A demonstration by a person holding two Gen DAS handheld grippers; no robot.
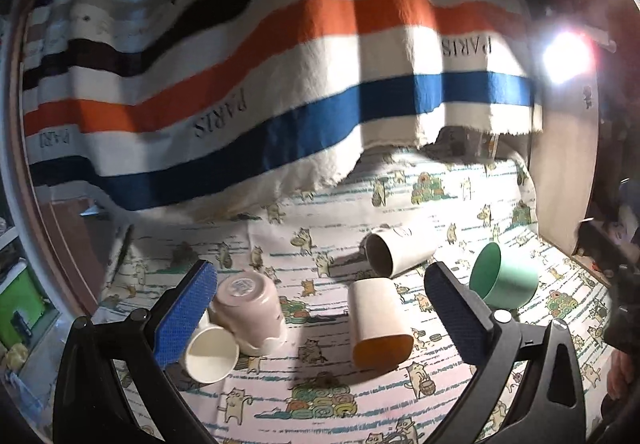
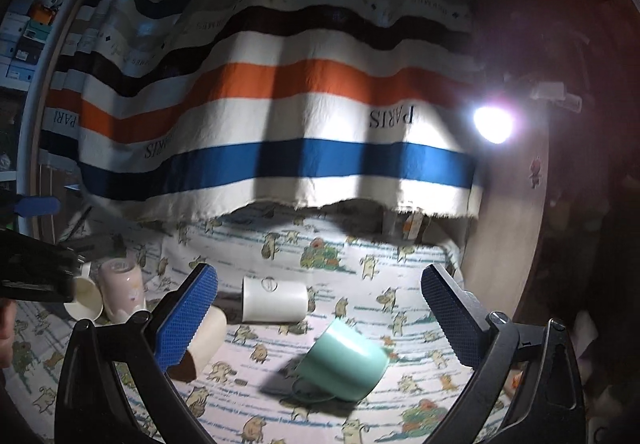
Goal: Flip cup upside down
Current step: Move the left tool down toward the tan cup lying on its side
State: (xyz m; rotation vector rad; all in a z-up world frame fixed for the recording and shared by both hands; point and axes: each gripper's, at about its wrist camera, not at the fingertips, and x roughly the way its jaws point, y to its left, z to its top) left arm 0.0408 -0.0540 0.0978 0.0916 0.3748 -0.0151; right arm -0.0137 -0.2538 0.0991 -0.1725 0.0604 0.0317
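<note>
Several cups lie on a cat-print cloth [image 1: 304,244]. In the left wrist view my left gripper [image 1: 320,308] is open, above a cream cup with an orange inside [image 1: 378,322] lying on its side. A pink cup [image 1: 250,304] stands upside down beside a white cup [image 1: 210,358] on its side, both close to the left finger. A white cup [image 1: 400,250] and a green cup [image 1: 502,278] lie further back. In the right wrist view my right gripper [image 2: 320,312] is open above the green cup [image 2: 344,360], which is tilted mouth-down and blurred.
A striped blanket [image 1: 280,75] hangs down at the back of the cloth. A bright lamp [image 1: 566,57] glares at the right. A brown panel [image 1: 564,171] borders the right side. My left gripper shows at the left edge of the right wrist view [image 2: 36,268].
</note>
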